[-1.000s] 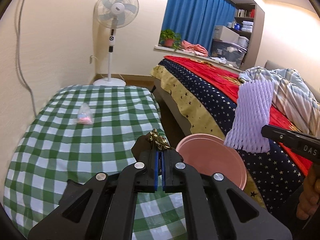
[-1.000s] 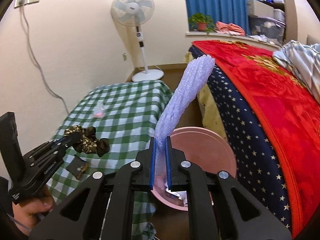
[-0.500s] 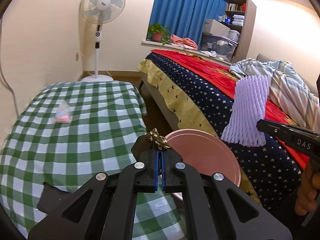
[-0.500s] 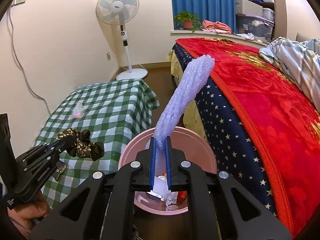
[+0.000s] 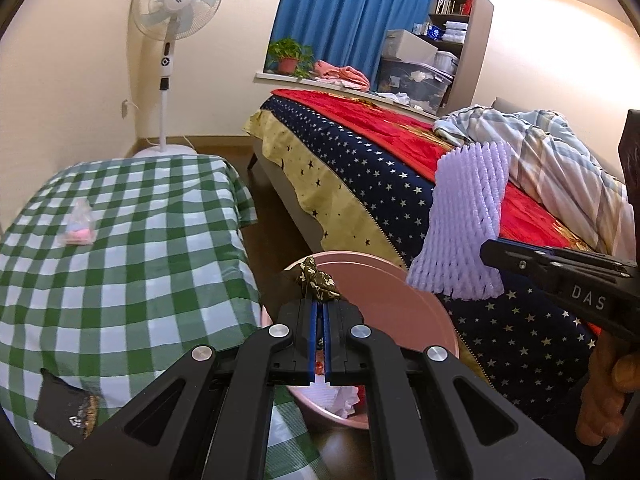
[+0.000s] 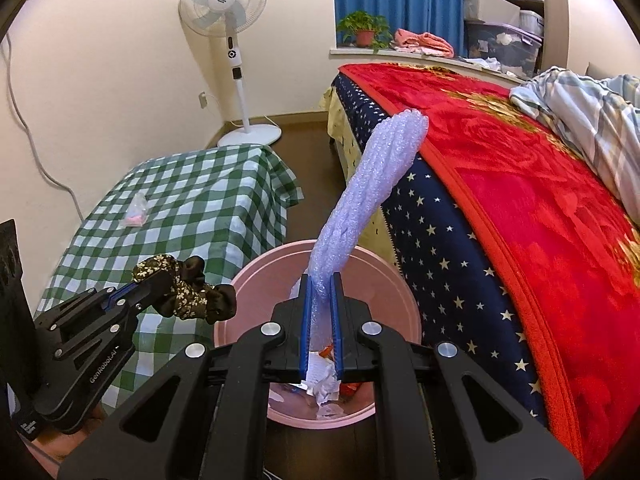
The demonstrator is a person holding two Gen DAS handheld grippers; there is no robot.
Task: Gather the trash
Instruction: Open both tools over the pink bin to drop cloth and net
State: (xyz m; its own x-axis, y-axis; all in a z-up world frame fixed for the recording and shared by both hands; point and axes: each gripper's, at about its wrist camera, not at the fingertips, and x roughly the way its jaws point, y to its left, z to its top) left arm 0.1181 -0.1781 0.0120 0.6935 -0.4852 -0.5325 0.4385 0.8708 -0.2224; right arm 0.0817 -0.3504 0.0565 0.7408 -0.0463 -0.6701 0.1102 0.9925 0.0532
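Bedroom floor holds a pink bin (image 6: 394, 280) with crumpled paper inside. Over it, the right gripper (image 6: 320, 292) pinches a lilac foam net (image 6: 368, 200); the left gripper (image 5: 319, 312) pinches a dark patterned scrunchie (image 5: 316, 280) at the rim. Beyond lie a checked table (image 5: 140, 240) and a bed (image 6: 520, 200).

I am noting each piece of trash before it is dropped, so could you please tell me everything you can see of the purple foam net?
The purple foam net is a pale lilac sleeve of soft, stretchy foam mesh with a woven lattice look. The right gripper is shut on its lower end, squeezing it flat between the blue pads. From there it rises and leans right, free end unsupported. It hangs above the pink bin, which already holds crumpled paper. Nothing else touches it.
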